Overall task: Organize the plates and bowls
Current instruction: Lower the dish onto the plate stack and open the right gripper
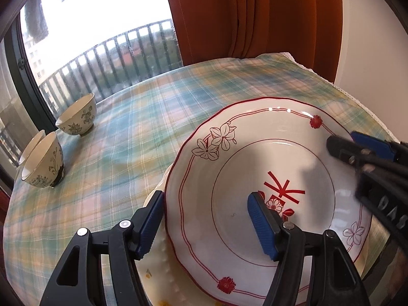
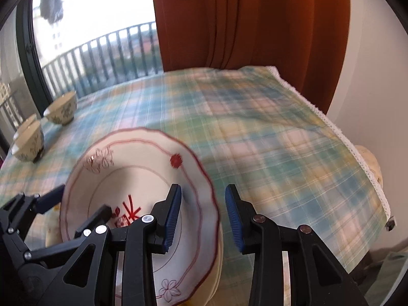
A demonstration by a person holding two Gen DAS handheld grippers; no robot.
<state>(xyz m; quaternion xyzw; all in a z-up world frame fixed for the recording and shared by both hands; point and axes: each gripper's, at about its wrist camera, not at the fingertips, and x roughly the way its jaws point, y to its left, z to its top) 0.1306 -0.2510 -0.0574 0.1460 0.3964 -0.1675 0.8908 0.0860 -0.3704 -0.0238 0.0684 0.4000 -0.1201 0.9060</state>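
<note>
A white plate with red flower trim (image 1: 229, 178) lies on a cream plate (image 1: 160, 262) on the plaid cloth. My left gripper (image 1: 206, 221) is open and straddles the red-trimmed plate's left rim, one finger outside, one over its centre. My right gripper (image 2: 204, 216) is open and straddles the same plate's right rim (image 2: 204, 178); its tip shows in the left wrist view (image 1: 357, 148). Three cream floral bowls stand far left: one alone (image 1: 76, 116) and two nested (image 1: 43, 163), also in the right wrist view (image 2: 62, 109).
The plaid tablecloth (image 1: 142, 117) covers the table, with a lace edge on the right (image 2: 344, 140). An orange curtain (image 2: 242, 20) hangs behind. A window with a balcony railing (image 1: 107, 58) is at the back left.
</note>
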